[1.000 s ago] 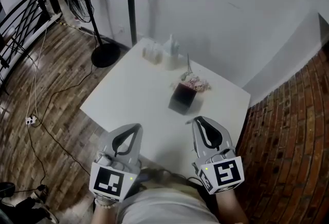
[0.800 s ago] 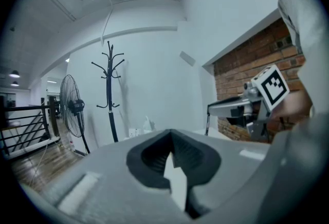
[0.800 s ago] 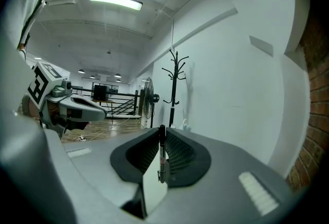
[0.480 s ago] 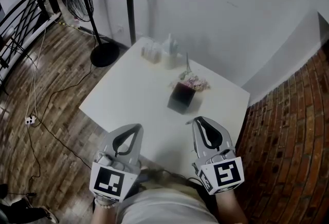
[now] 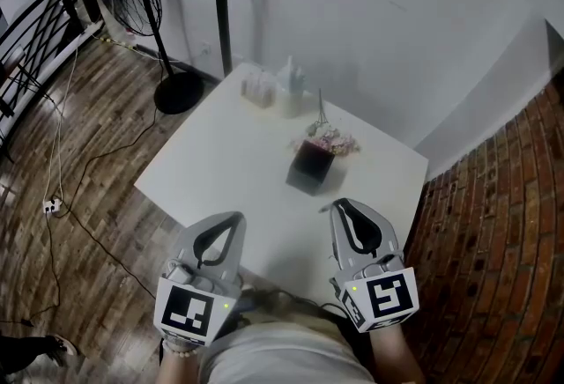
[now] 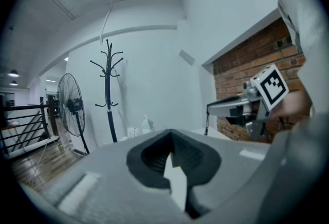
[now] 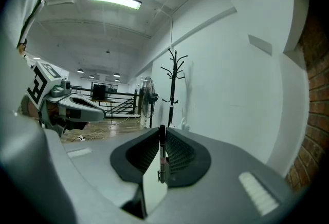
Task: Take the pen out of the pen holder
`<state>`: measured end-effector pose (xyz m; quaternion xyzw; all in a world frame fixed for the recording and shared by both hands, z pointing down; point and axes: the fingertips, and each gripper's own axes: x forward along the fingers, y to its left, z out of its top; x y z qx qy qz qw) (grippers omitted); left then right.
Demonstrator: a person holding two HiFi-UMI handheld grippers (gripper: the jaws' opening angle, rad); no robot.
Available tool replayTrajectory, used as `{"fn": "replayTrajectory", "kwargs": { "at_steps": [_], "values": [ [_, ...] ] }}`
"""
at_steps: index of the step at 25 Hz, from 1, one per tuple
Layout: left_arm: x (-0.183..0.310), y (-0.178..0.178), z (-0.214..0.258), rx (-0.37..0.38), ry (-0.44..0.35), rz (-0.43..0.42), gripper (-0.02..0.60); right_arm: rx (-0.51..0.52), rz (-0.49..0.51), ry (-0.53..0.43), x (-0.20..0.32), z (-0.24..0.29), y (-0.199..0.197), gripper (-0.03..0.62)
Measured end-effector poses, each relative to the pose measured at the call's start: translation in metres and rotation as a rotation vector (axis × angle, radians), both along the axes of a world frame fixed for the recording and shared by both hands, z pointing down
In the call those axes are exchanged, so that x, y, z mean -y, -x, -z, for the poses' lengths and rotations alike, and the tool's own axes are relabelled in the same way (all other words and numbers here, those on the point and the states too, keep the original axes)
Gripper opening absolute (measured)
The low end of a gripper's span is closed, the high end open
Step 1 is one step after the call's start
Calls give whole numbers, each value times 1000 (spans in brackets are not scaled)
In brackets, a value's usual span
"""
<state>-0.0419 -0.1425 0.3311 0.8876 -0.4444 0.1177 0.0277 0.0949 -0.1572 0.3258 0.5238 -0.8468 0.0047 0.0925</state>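
Looks down on a white table [image 5: 220, 162]. Finds the dark pen holder [image 5: 313, 164] past the middle, toward the far edge, stuffed with flowers [image 5: 330, 142] and one thin upright stalk [image 5: 321, 109]; cannot tell stem from pen. Holds the left gripper [image 5: 236, 217] over the near edge, jaws pressed together on nothing. Holds the right gripper [image 5: 337, 206] alongside, nearer the holder and aimed at it, clamped on a pen [image 7: 162, 153], upright at the tips. Seems already clear of the holder.

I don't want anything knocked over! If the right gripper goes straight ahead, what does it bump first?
Probably the pen holder, standing in line ahead of the right gripper, which is shut on the pen. Height is unclear; it might pass above.
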Motion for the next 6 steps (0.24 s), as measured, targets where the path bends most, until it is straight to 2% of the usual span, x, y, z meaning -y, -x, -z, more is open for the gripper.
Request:
{"fn": "replayTrajectory", "kwargs": {
  "at_steps": [6],
  "values": [
    [2, 1, 0, 1, 0, 0, -8, -1, 0, 0, 2, 0, 1, 40]
  ]
}}
